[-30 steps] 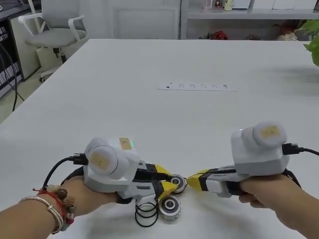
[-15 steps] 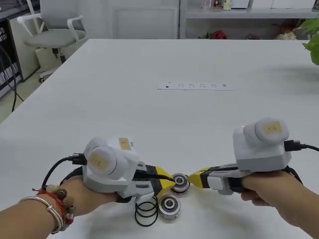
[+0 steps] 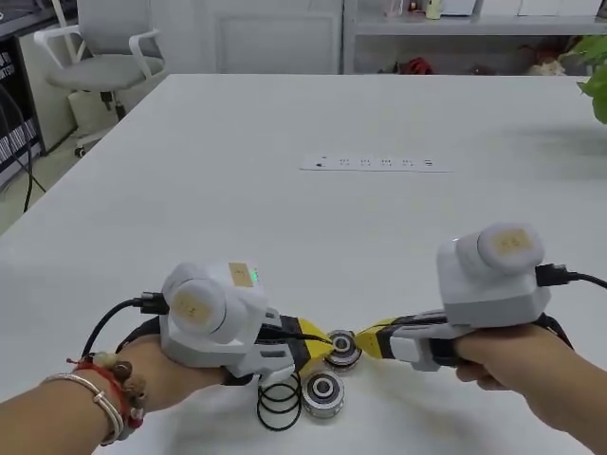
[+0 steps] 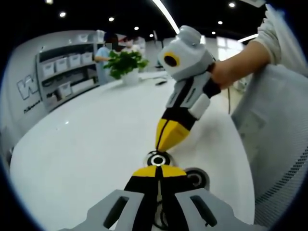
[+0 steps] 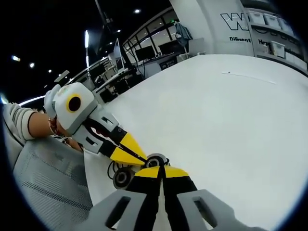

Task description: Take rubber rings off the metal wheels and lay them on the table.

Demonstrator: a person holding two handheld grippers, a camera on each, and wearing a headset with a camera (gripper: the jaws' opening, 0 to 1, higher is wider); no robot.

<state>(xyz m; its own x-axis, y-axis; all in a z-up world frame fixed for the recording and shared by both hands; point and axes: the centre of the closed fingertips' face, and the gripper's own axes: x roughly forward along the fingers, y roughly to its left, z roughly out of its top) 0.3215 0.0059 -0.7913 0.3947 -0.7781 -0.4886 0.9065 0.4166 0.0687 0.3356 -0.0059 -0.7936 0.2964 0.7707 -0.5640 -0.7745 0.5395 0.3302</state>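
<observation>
A metal wheel [image 3: 341, 347] sits near the table's front edge, between the two gripper tips. My left gripper [image 3: 320, 349] comes in from the left, jaws shut, tips against the wheel's left side. My right gripper [image 3: 368, 343] comes in from the right, also shut, tip at the wheel's right side. In the left gripper view the wheel [image 4: 158, 159] lies just past my shut left gripper [image 4: 159, 171], with the right gripper's tip beyond it. A second wheel [image 3: 323, 392] lies flat closer to me. Black rubber rings [image 3: 280, 404] lie loose on the table beside it.
The white table [image 3: 313, 227] stretches far ahead, with a flush socket strip [image 3: 373, 164] at its middle. An office chair [image 3: 104, 57] stands past the far left corner and a plant [image 3: 596, 81] at the right edge.
My right gripper has moved left, closing the gap to the wheel between the tips. The left gripper and the loose rings have stayed put.
</observation>
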